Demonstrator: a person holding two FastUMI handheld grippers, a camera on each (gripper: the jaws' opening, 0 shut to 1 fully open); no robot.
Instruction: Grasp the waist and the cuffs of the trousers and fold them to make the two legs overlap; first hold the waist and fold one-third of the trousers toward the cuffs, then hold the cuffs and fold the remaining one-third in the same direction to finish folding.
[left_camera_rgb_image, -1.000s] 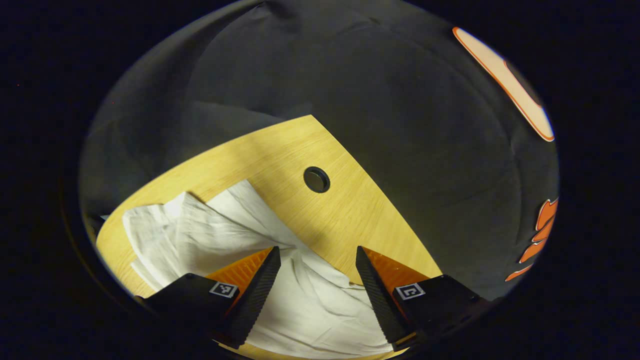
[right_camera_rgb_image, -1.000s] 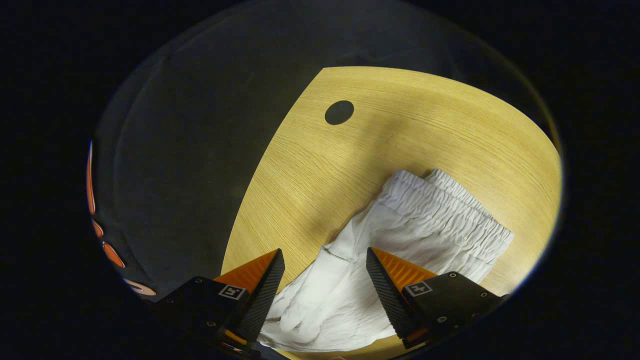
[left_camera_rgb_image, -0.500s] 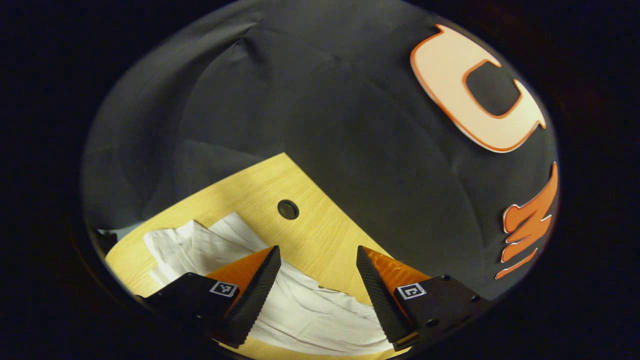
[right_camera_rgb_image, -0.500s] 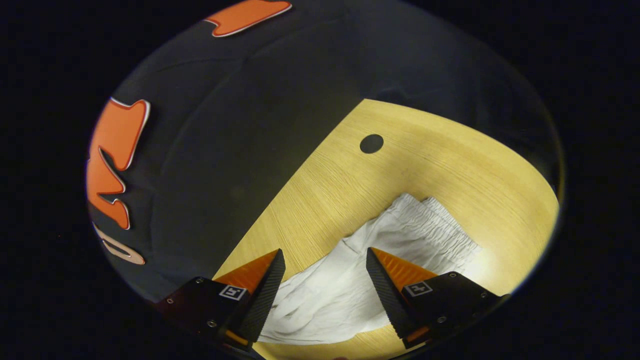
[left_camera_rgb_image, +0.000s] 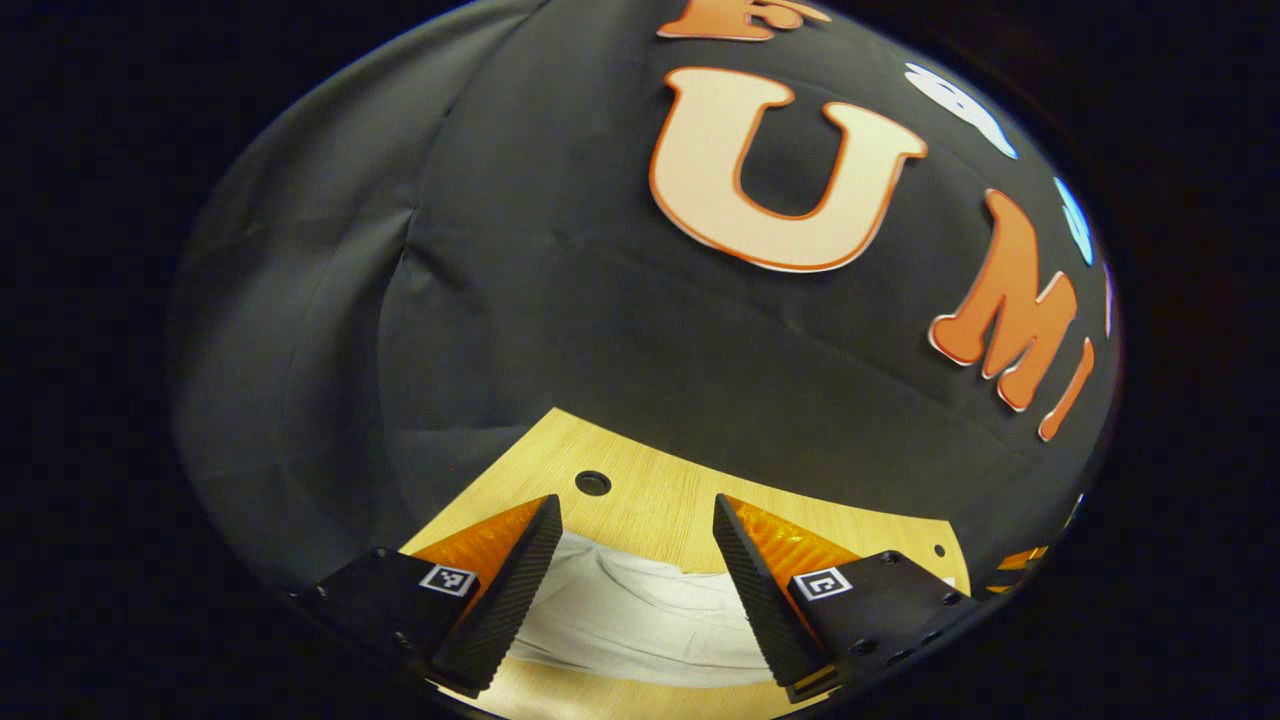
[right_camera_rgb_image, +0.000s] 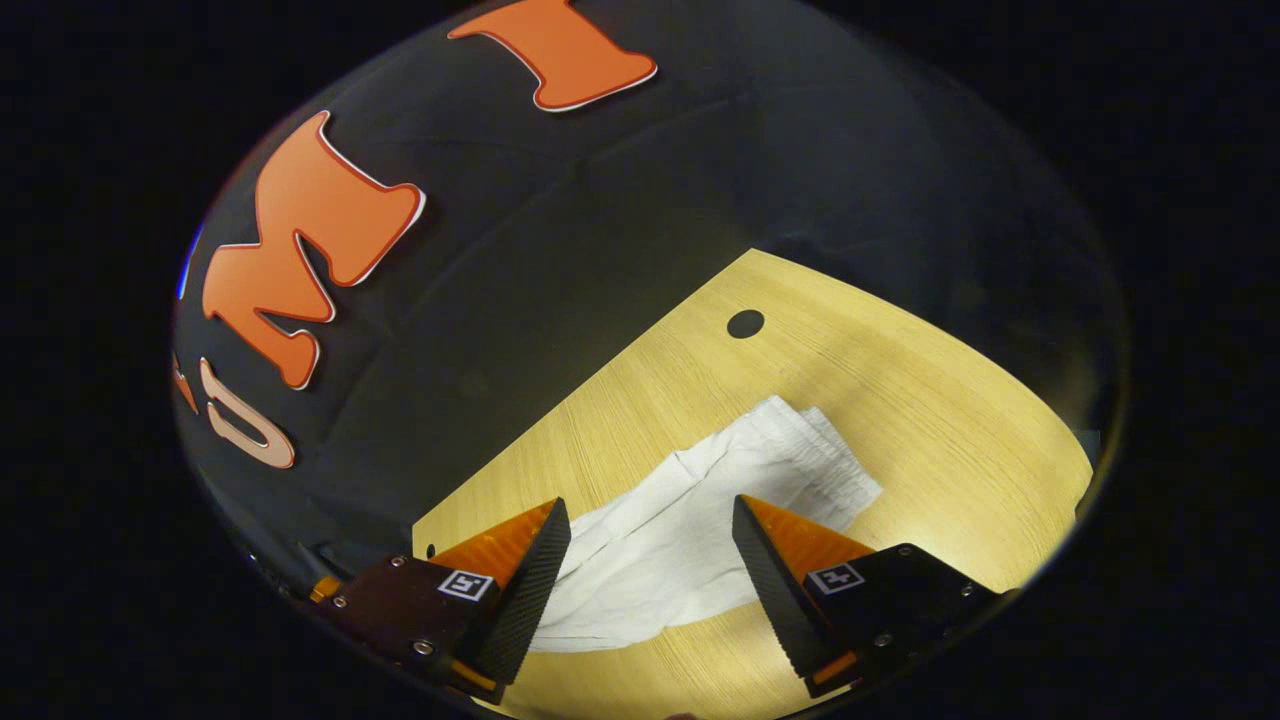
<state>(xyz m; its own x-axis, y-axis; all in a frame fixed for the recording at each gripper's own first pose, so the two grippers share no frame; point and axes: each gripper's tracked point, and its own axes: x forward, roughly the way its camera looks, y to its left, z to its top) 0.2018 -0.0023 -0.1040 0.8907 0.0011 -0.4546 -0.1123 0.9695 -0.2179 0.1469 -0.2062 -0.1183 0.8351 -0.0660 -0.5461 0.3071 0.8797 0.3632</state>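
Both grippers, left gripper (left_camera_rgb_image: 635, 560) and right gripper (right_camera_rgb_image: 650, 560), hang wide apart, gripping nothing, above the wooden table (right_camera_rgb_image: 930, 400). White trousers (right_camera_rgb_image: 700, 520) lie flat on it, elastic waist at the far end.

The white trousers (right_camera_rgb_image: 690, 530) lie crumpled flat on the wooden table (right_camera_rgb_image: 900, 380), gathered elastic waist (2 stacked edges showing) toward the table's round hole (right_camera_rgb_image: 745, 323), legs bunched together.
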